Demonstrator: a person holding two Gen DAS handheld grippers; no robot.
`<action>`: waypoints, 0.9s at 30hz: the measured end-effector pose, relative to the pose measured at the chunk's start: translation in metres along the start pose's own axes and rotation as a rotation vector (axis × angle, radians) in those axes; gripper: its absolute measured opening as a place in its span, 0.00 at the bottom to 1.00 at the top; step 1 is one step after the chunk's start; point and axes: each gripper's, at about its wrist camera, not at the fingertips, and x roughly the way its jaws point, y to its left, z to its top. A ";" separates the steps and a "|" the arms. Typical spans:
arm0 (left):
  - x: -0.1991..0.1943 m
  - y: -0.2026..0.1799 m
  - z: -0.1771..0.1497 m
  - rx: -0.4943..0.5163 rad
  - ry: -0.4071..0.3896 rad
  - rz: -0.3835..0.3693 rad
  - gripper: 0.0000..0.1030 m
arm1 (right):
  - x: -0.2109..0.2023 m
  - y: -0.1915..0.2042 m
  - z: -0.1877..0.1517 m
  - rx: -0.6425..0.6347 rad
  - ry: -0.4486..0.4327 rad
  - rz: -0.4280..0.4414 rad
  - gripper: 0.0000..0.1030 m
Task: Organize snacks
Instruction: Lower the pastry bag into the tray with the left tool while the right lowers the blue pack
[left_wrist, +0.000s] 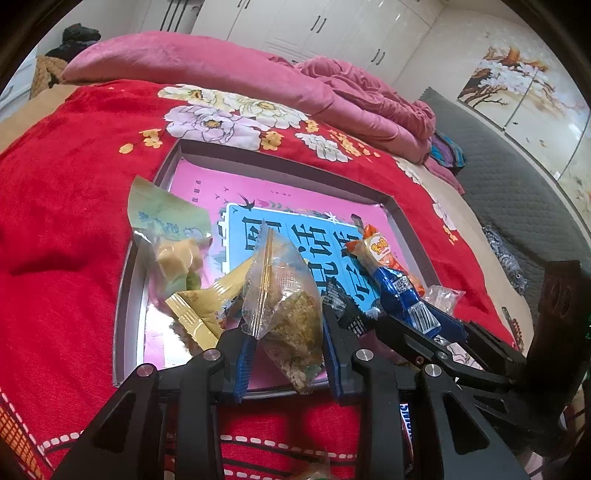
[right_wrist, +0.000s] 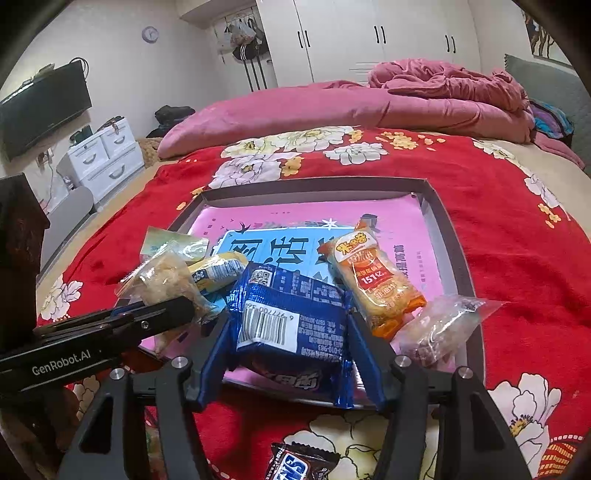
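Pinching clear snack bag (left_wrist: 284, 295), left claw (left_wrist: 290, 334); right claw (right_wrist: 291, 332) spread around blue packet (right_wrist: 291, 314), over tray (right_wrist: 443, 229) on bed.

red floral blanket (right_wrist: 517, 258), pink quilt (right_wrist: 332, 110), white wardrobe (right_wrist: 369, 37), wall television (right_wrist: 44, 107)

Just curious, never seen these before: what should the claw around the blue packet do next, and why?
Probably open wider and back away. The right claw has the blue packet between its fingers, lying over the tray beside the orange packet, so it looks delivered.
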 end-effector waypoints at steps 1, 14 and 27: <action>0.000 0.001 0.000 -0.004 -0.001 0.000 0.33 | 0.000 -0.001 0.000 0.002 0.001 0.000 0.61; -0.001 0.005 0.002 -0.013 -0.004 0.007 0.33 | 0.000 -0.005 -0.001 0.021 0.004 -0.022 0.65; -0.001 0.001 0.002 0.005 -0.001 0.007 0.45 | -0.010 -0.009 0.000 0.033 -0.031 -0.026 0.66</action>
